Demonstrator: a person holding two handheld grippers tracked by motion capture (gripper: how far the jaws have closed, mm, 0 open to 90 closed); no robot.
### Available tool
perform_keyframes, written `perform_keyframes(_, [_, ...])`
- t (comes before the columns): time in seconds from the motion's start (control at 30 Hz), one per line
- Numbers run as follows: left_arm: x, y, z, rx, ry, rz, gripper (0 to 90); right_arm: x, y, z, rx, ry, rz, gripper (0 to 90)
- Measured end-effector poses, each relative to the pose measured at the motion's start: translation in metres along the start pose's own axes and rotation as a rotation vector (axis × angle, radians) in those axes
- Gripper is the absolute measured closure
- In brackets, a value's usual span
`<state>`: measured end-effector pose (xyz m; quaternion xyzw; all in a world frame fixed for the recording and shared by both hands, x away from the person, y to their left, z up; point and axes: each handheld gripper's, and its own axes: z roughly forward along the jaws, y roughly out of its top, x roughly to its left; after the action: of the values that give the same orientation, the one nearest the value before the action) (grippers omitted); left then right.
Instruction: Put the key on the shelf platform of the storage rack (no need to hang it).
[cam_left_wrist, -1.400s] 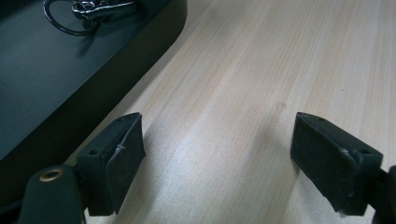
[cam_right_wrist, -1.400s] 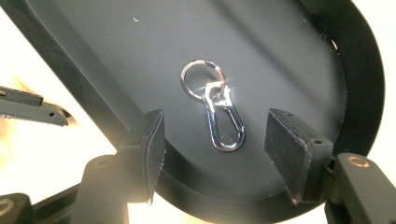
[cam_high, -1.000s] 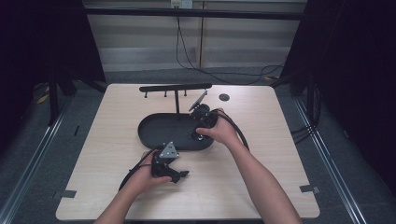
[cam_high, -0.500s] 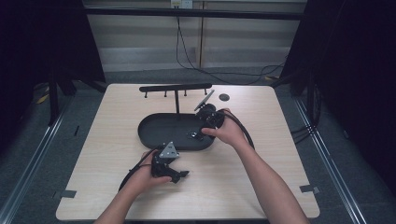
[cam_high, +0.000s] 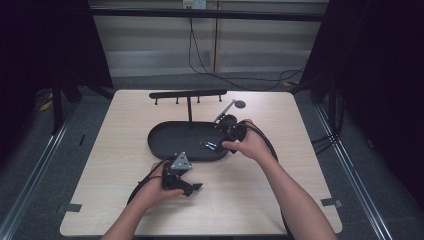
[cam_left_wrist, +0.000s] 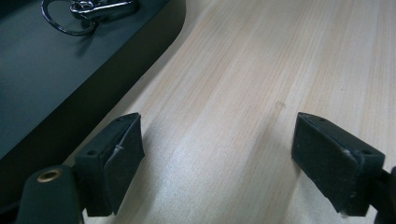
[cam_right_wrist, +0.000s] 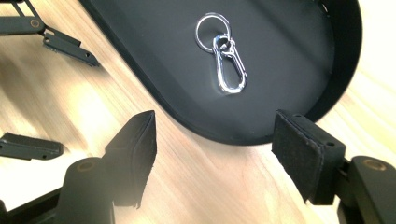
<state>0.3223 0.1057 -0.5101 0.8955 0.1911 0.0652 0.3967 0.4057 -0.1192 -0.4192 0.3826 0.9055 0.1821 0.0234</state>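
A silver snap clip on a key ring (cam_right_wrist: 226, 60) lies flat on the floor of a black oval tray (cam_high: 165, 142). From the high view the clip (cam_high: 208, 145) sits near the tray's right end. My right gripper (cam_right_wrist: 215, 140) hangs open just outside the tray's rim (cam_right_wrist: 187, 121), jaws wide and empty, with the clip a short way ahead. A hand holds that gripper (cam_high: 220, 139) at the tray's right end. My left gripper (cam_left_wrist: 217, 140) stands open over bare wood beside the tray wall (cam_left_wrist: 70, 102), and the clip (cam_left_wrist: 93, 9) is far up left. The left gripper (cam_high: 194, 187) rests in front of the tray.
A black rack with small hooks (cam_high: 187, 93) stands behind the tray on a thin post. A small dark disc (cam_high: 240, 104) lies at the back right. The wooden table (cam_high: 300, 150) spreads to both sides. Cables trail from both grippers toward the front edge.
My right hand and its gripper have shifted a little to the right, toward the tray's right end. The left gripper has stayed where it was.
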Motion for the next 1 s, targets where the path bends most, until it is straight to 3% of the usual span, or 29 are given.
perform_keyframes(0.1, [0.0, 0.0, 0.0, 0.001, 0.0, 0.001, 16.2, 0.001, -0.001, -0.002, 0.0, 0.004, 0.015, 30.8])
perform_keyframes(0.3, [0.0, 0.0, 0.0, 0.001, 0.0, 0.001, 16.2, 0.001, -0.005, -0.008, 0.0, 0.01, -0.017, 30.5])
perform_keyframes(1.0, [0.0, 0.0, 0.0, 0.002, -0.002, 0.0, 16.2, 0.0, -0.022, -0.016, 0.043, 0.013, -0.041, 29.8])
